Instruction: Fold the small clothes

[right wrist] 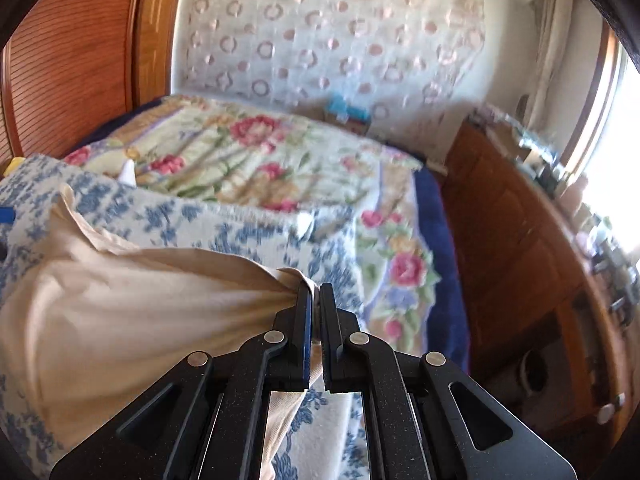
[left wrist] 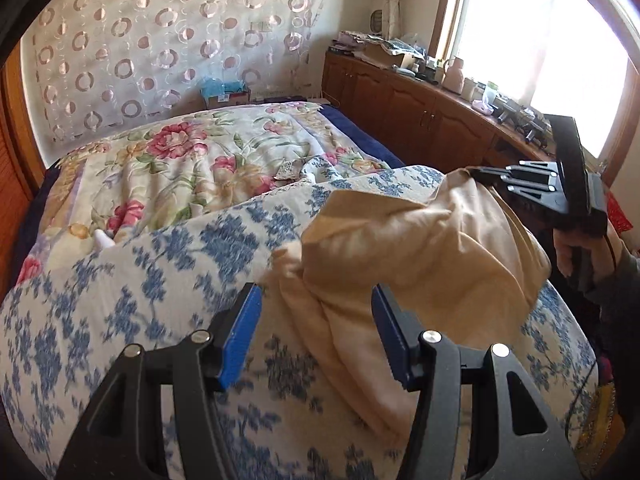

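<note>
A cream garment [left wrist: 420, 248] lies bunched on the blue-and-white patterned bedspread [left wrist: 120, 300]. In the left wrist view my left gripper [left wrist: 316, 320] hovers over the garment's near edge. Its blue pads [left wrist: 240, 332] stand apart with cloth under the gap and nothing pinched. My right gripper [left wrist: 478, 172], held by a person's hand [left wrist: 580, 252], grips the garment's far right corner and lifts it. In the right wrist view the right gripper [right wrist: 314, 292] is shut on a gathered corner of the cream garment [right wrist: 140, 312], which stretches away to the left.
A floral blanket [left wrist: 180, 160] covers the far half of the bed. A low wooden cabinet [left wrist: 400, 108] with clutter on top runs along the right under a bright window [left wrist: 540, 40]. A patterned curtain [left wrist: 160, 32] hangs behind the bed. A wooden wardrobe [right wrist: 72, 60] stands at left.
</note>
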